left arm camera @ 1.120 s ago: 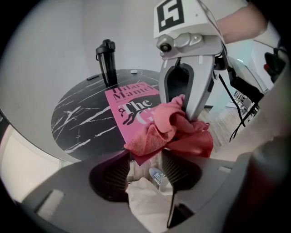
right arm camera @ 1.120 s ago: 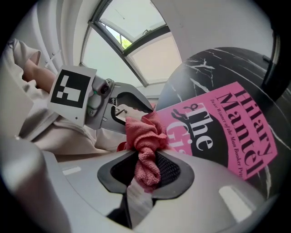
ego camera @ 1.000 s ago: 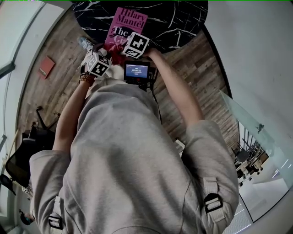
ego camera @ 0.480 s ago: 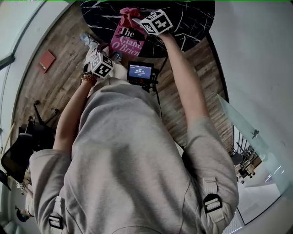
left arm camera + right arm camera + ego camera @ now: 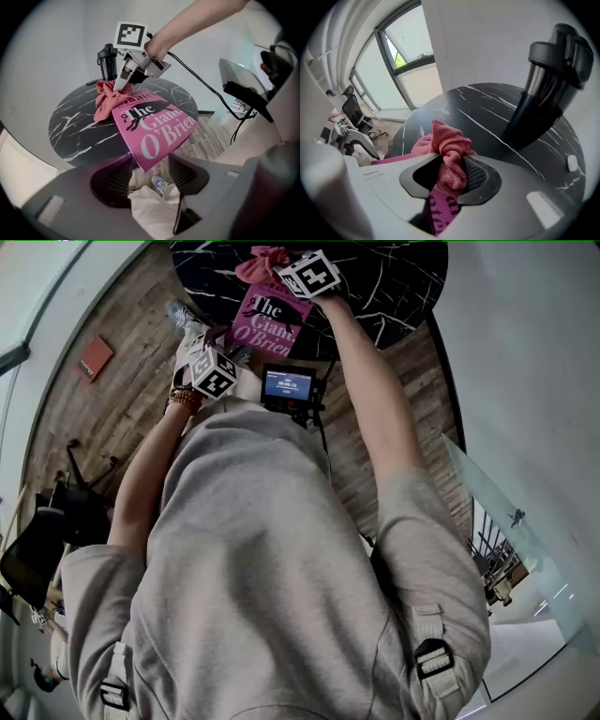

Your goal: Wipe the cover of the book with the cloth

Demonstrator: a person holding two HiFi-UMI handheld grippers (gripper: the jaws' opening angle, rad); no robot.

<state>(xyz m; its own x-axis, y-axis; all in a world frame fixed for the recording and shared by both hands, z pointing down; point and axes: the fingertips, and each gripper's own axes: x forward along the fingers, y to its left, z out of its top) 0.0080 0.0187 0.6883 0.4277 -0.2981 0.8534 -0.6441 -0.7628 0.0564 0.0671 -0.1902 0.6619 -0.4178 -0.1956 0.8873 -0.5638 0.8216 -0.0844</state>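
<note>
Right gripper (image 5: 450,174): the jaws are clamped on the cloth (image 5: 449,149); a bunched fold is pinched between the pads.
Cloth: pink-red and crumpled; most of it is pushed out ahead of the right jaws and is pressed down on the far end of the book (image 5: 154,129).
Book: a pink cover with white and black lettering is shown; one strip of it is seen directly under the right jaws. From there it runs back to the left gripper (image 5: 149,162), with its near corner hung over the table edge.
Left gripper: the jaws are held wide apart and nothing is pressed by the pads. The book's overhanging corner is seen in the gap just ahead of the tips, apart from both pads.
Table (image 5: 79,126): round, black with white veins; it is spread ahead of both grippers and under the book and cloth.
Bottle (image 5: 548,89): dark and lidded, stood upright on the table, ahead and to the right of the right gripper, well apart from the cloth.
White bit (image 5: 571,162): laid on the table to the right of the right gripper; too small to be identified.
Shoe (image 5: 159,183): blue and white, seen below the left jaws, past the table edge.
Cable (image 5: 201,82): black, led away from the right gripper to the right in the left gripper view.
Screen (image 5: 286,385): small and lit, carried at the person's chest, behind both grippers.
</note>
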